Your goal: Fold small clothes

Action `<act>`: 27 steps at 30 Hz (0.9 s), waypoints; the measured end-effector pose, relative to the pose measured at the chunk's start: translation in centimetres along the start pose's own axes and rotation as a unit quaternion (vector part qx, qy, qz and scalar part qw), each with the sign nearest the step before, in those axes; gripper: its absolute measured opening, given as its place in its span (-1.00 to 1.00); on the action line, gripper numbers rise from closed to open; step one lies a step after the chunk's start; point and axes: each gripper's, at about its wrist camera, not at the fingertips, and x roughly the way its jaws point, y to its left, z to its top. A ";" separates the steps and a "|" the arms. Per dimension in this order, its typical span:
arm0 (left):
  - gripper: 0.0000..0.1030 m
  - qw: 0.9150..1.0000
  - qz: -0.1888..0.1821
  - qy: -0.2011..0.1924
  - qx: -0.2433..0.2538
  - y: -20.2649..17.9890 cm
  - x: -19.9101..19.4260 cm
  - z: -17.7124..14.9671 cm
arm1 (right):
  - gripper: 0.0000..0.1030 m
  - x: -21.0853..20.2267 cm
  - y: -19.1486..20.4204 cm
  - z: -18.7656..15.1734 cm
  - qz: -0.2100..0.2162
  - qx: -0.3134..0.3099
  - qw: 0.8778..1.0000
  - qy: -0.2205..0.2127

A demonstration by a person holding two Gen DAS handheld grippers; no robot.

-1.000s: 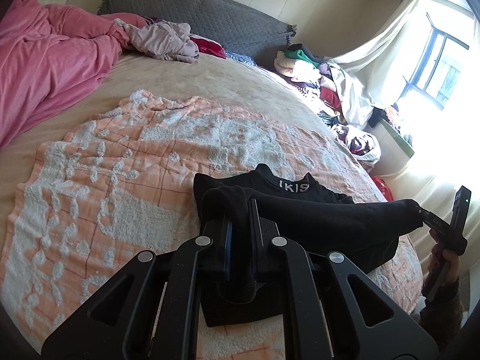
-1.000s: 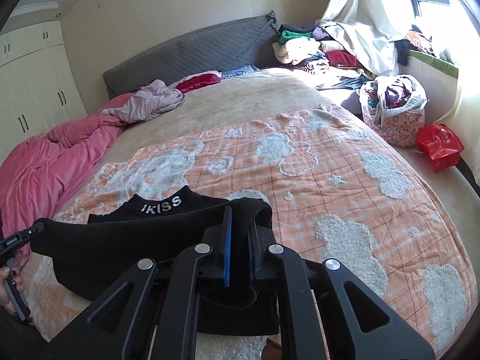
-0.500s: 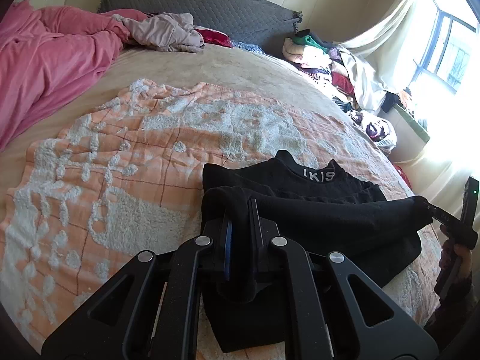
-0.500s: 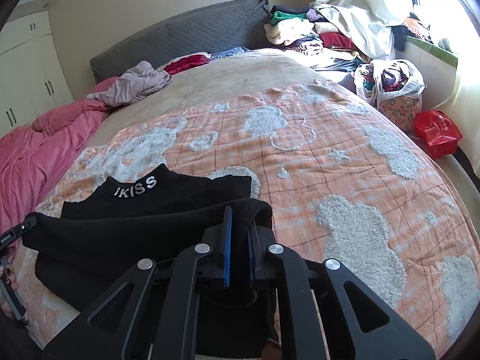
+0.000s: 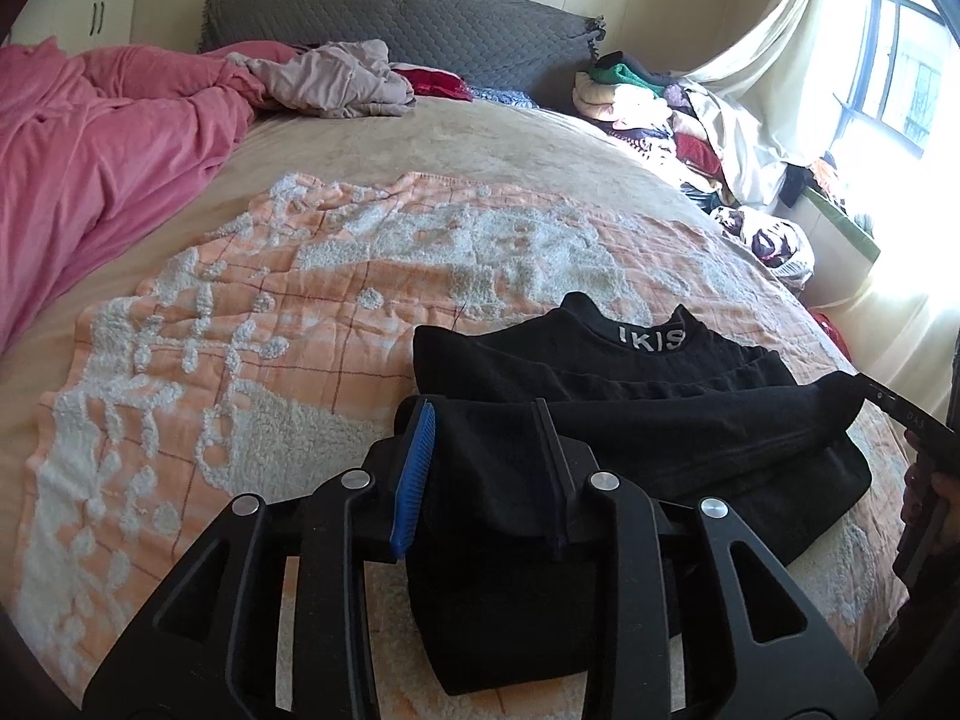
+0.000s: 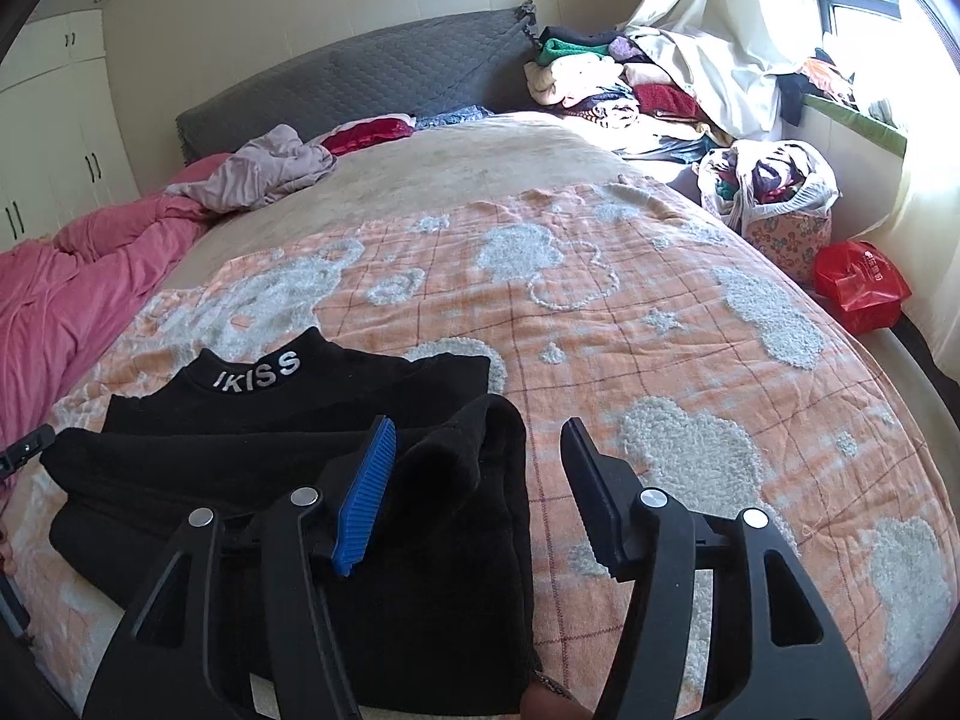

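- While the left gripper (image 5: 486, 468) filled the bottom of the left wrist view, its fingers had just been parting and stood a little way open, with a fold of the black top (image 5: 630, 420) between them, the cloth lying slack and not pinched.
- That black top, its collar lettered in white, lay at lower centre and lower right of the frame on the orange blanket (image 5: 240, 360) spread over the bed (image 5: 450, 150), the lower half doubled up over the body.
- At the right edge, the right gripper (image 5: 900, 414) sat at the far corner of the fold.
- Seen from the right wrist view, the right gripper (image 6: 480, 480) had also just been opening; its fingers stood wide apart, gripping nothing, the corner of the black top (image 6: 240, 456) resting beside the blue pad (image 6: 366, 498).
- From there the garment occupied the lower left, with the left gripper (image 6: 27, 450) at the left edge.
- Judged from this, the fold was being laid down. To do it well, both hands should draw straight back without dragging cloth, then check that the folded edge runs even before the next fold.
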 end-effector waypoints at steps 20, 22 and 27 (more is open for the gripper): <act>-0.05 0.989 -0.075 0.061 0.113 -9.8 1.1 -4.6 | -0.08 -0.7 9.0 -4.4 0.066 -0.146 0.985 0.055; -0.05 0.986 -0.081 0.077 0.119 -10.1 1.6 -5.0 | -0.08 0.0 9.0 -4.7 0.060 -0.150 0.984 0.074; -0.06 0.983 -0.076 0.111 0.123 -9.9 3.5 -6.1 | -0.08 2.0 8.6 -5.6 0.034 -0.159 0.981 0.108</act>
